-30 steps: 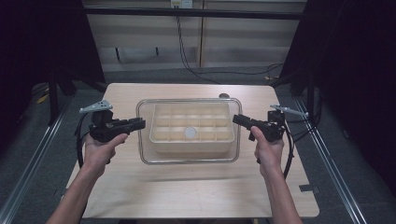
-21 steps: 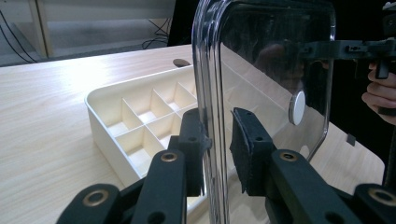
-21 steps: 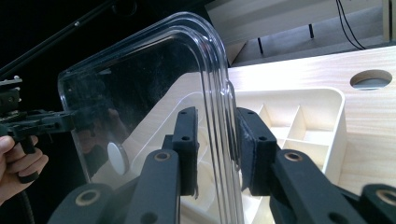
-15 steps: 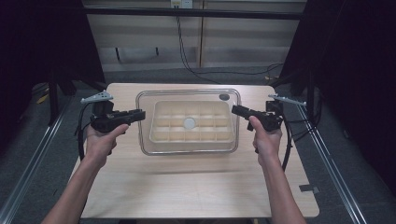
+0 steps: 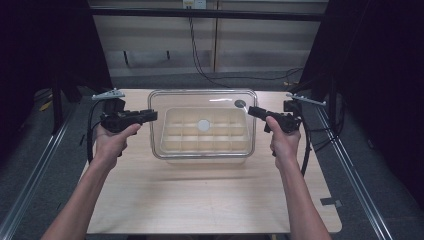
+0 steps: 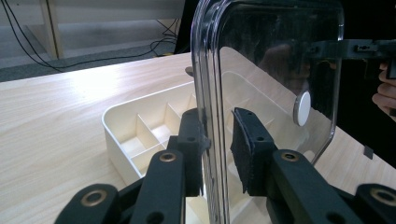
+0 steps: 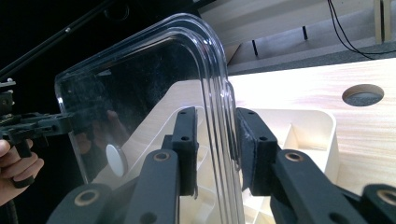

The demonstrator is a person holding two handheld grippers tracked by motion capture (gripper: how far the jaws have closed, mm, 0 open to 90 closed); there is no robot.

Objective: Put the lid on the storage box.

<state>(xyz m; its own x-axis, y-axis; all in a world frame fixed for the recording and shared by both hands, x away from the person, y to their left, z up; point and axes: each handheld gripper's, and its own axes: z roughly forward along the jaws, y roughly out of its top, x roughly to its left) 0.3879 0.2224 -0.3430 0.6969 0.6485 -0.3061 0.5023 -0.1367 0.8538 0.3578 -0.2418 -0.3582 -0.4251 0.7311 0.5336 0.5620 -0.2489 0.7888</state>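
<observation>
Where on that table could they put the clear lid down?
The near half of the table, between the forearms and in front of the divided tray, is bare wood. The strips beside the tray are narrow, crowded by the left gripper and right gripper holding the clear lid.

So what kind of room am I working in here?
Most likely a lab recording station rather than a home or kitchen: a bare wooden table fenced by dark curtains, metal rails along the floor, and loose cables trailing behind.
</observation>
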